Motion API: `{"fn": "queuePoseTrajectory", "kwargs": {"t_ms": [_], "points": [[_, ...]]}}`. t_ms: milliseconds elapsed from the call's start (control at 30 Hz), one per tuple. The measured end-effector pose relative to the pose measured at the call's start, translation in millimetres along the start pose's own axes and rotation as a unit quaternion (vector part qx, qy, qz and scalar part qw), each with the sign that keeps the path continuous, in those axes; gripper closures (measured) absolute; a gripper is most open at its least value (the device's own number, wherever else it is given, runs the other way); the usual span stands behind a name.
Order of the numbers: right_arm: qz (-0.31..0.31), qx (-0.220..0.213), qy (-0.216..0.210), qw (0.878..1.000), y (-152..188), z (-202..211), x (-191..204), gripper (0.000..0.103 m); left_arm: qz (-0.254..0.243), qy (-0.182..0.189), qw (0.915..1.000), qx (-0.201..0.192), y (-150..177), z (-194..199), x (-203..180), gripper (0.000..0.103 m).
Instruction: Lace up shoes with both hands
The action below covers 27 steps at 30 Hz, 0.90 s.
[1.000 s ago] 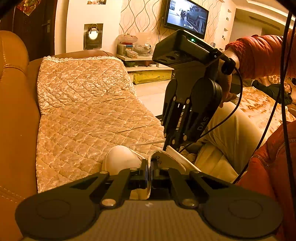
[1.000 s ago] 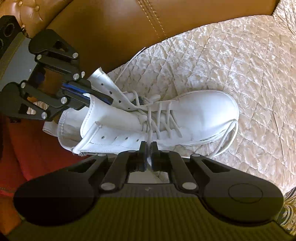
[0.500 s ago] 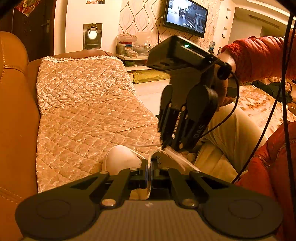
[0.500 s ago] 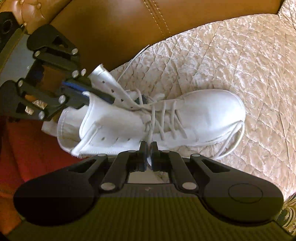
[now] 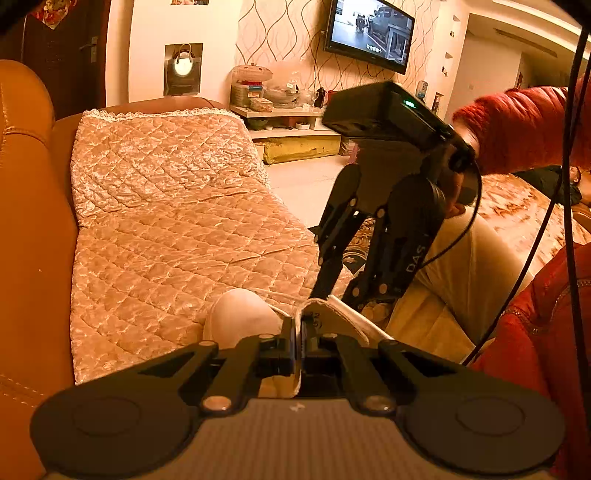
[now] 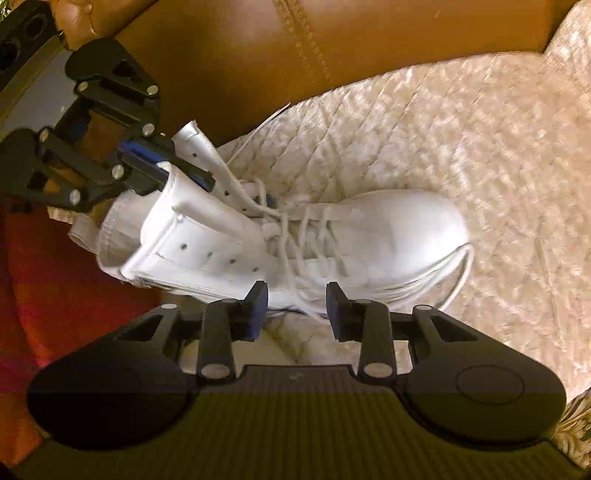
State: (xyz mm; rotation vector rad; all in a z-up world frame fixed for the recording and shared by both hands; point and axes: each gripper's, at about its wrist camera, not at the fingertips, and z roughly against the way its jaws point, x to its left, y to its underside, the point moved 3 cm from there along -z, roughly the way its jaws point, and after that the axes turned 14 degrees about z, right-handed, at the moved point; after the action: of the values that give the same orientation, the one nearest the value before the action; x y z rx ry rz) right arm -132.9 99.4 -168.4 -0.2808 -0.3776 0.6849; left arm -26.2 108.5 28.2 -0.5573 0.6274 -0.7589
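A white high-top boot [image 6: 369,236] lies on its side on the quilted sofa cover, toe to the right; only its toe [image 5: 240,314] and collar show in the left wrist view. My left gripper [image 5: 298,325] is shut on the boot's eyelet flap [image 6: 201,155] at the open top. My right gripper [image 6: 295,299] hovers over the boot's side, its jaws opening. A white lace [image 6: 295,258] from the crossed lacing runs down between them, and the pads do not press on it. A loose loop of lace [image 6: 461,273] curls past the toe. From the left wrist view, the right gripper [image 5: 338,295] points steeply down at the boot.
The brown leather sofa back [image 6: 295,55] rises behind the boot, and the quilted cover [image 5: 166,240] stretches ahead. A person's red sleeve [image 5: 517,140] and light trouser leg [image 5: 461,266] are at the right, with a black cable [image 5: 546,221] hanging. A television [image 5: 369,33] hangs on the far wall.
The right gripper's jaws have parted and let go of the lace they pinched. It also tilted slightly over the boot. The left gripper keeps its hold in the same place.
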Motion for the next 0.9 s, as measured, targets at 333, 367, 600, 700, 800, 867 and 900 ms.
{"fn": "queuePoseTrajectory", "kwargs": {"t_ms": [333, 367, 600, 700, 800, 867, 900], "points": [[0.054, 0.000, 0.030, 0.998, -2, -13, 20, 0.097, -0.008, 0.001, 1.0000, 0.006, -1, -2, -1, 0.100], [0.056, -0.005, 0.032, 0.998, -4, -12, 21, 0.097, -0.009, 0.001, 0.9999, 0.006, -1, -2, -2, 0.100], [0.127, -0.003, 0.024, 0.992, -20, -9, 33, 0.097, -0.021, 0.001, 0.9997, 0.010, -1, -1, -4, 0.100], [0.160, 0.016, 0.013, 0.987, -24, -11, 35, 0.096, -0.028, 0.008, 0.9995, 0.014, 1, -1, -8, 0.100], [0.163, 0.026, 0.003, 0.986, -22, -13, 34, 0.096, -0.039, 0.021, 0.9988, 0.018, 4, -1, -13, 0.100], [0.154, 0.031, 0.003, 0.988, -19, -12, 28, 0.085, -0.050, 0.030, 0.9981, 0.023, 6, -2, -17, 0.100], [0.143, 0.032, 0.000, 0.989, -17, -9, 24, 0.082, -0.059, 0.034, 0.9973, 0.025, 7, -3, -20, 0.100]]}}
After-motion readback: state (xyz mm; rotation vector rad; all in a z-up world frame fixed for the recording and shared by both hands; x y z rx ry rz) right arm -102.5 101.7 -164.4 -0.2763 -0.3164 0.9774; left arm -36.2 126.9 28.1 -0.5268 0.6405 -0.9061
